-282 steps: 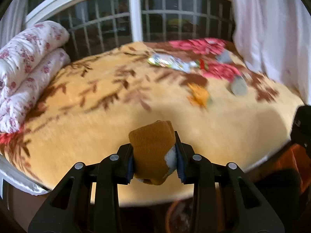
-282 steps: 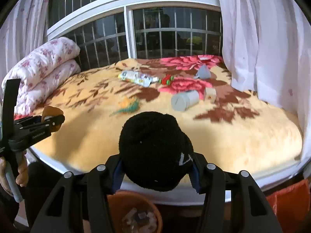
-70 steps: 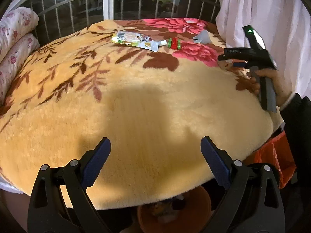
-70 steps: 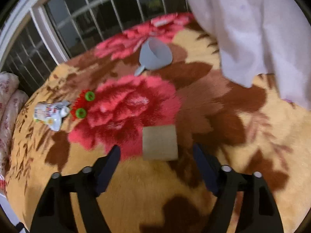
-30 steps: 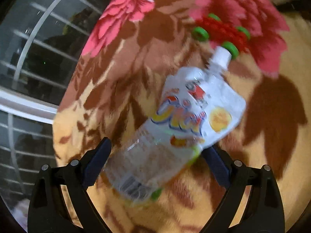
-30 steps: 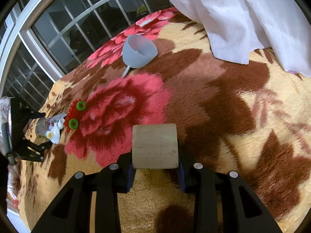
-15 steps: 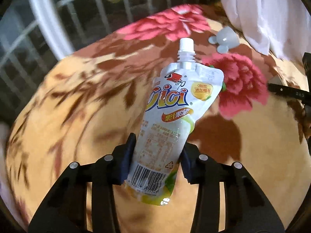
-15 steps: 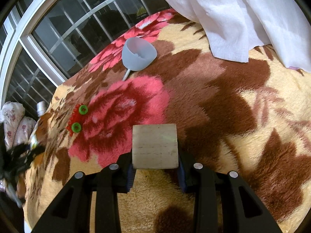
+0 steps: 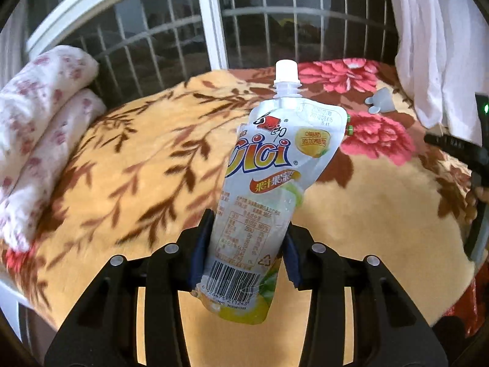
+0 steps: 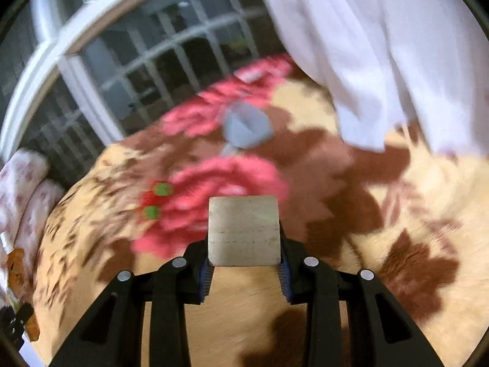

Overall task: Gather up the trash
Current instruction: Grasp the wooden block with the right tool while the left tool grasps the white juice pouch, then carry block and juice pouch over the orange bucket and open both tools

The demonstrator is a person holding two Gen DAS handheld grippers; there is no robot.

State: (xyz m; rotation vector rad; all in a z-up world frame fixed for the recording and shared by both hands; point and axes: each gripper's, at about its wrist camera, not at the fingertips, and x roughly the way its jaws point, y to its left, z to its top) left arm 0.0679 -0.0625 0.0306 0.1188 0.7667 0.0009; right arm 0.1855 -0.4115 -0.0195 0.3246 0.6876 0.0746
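My left gripper (image 9: 246, 255) is shut on a white drink pouch (image 9: 269, 189) with a screw cap, holding it upright above the floral blanket (image 9: 137, 165). My right gripper (image 10: 244, 263) is shut on a pale wooden block (image 10: 244, 235), lifted a little above the blanket (image 10: 412, 189). A red toy with green wheels (image 10: 154, 202) lies left of the block; its green wheels peek out behind the pouch in the left wrist view (image 9: 349, 124). A grey funnel (image 10: 246, 128) lies further back, also in the left wrist view (image 9: 380, 102).
A folded flowered quilt (image 9: 39, 122) lies at the blanket's left. A barred window (image 9: 214, 30) is behind, a white curtain (image 10: 382, 46) hangs at the right. The other gripper and hand (image 9: 464, 159) show at the right edge of the left wrist view.
The left gripper has lifted the pouch and pulled back from the bed's far side. The right gripper has raised the block off the blanket; its view is blurred by motion.
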